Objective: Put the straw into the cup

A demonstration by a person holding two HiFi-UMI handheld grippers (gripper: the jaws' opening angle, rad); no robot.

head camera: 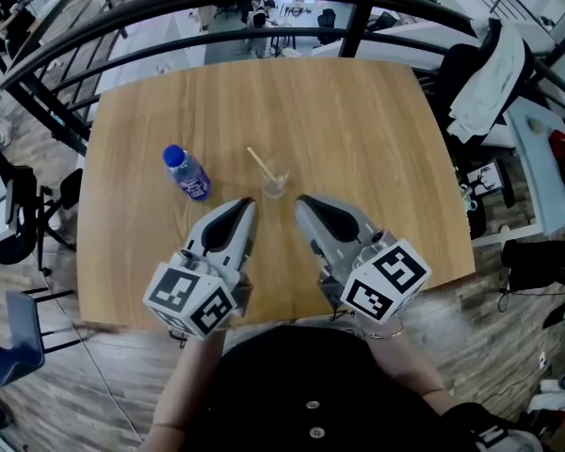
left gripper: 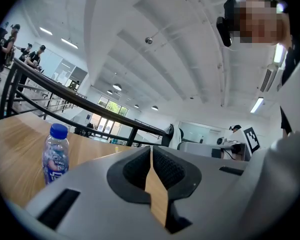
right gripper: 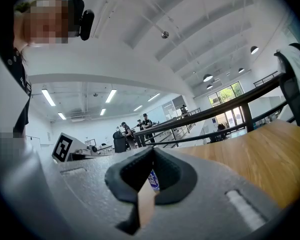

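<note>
A small clear cup (head camera: 275, 185) stands near the middle of the wooden table (head camera: 358, 130). A pale yellow straw (head camera: 259, 162) leans in it, its top tilted to the far left. My left gripper (head camera: 249, 204) is just short of the cup on its near left, shut with nothing between the jaws. My right gripper (head camera: 301, 201) is on the cup's near right, also shut and empty. In the left gripper view the left gripper (left gripper: 151, 151) has its pads together. In the right gripper view the right gripper (right gripper: 152, 152) is closed the same way. Neither gripper touches the cup.
A water bottle with a blue cap (head camera: 186, 172) stands left of the cup, also seen as the bottle (left gripper: 55, 154) in the left gripper view. A black railing (head camera: 264, 36) runs behind the table. A chair with white clothing (head camera: 490, 73) is at the right, and office chairs (head camera: 19, 215) at the left.
</note>
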